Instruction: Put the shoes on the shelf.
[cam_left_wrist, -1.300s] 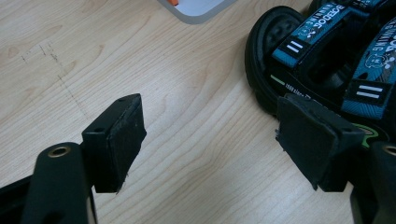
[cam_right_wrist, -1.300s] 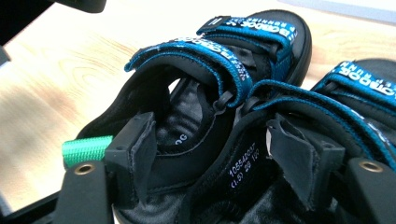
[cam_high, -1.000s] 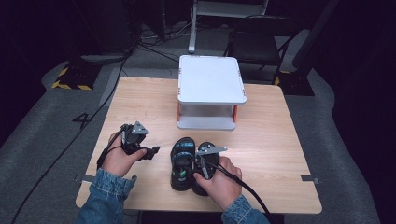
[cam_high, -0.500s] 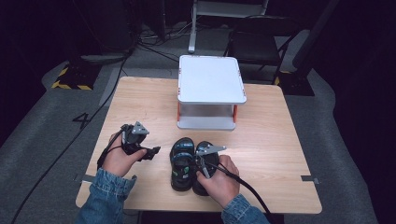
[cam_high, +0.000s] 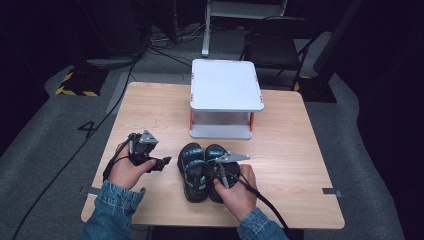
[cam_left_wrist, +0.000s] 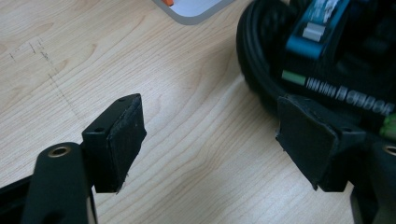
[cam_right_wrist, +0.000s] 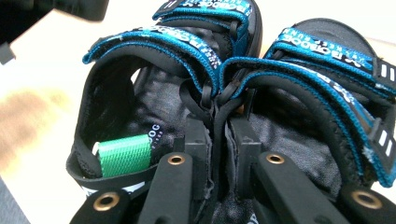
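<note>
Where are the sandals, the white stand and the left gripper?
sandals (cam_high: 196, 172): high view, on the left sandal's blue straps.
white stand (cam_high: 225, 84): high view, middle of its top plate.
left gripper (cam_left_wrist: 210, 135): left gripper view, midway between its open fingertips.

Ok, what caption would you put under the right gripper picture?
Right gripper pinching the inner sides of two blue-strapped sandals together, jaws just closed.

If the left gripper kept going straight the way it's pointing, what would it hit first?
Probably the nearer sandal. The left gripper stands open over bare table, aimed toward the pair, and its right-hand jaw already sits close against that sandal's sole. Depth is hard to judge.
</note>
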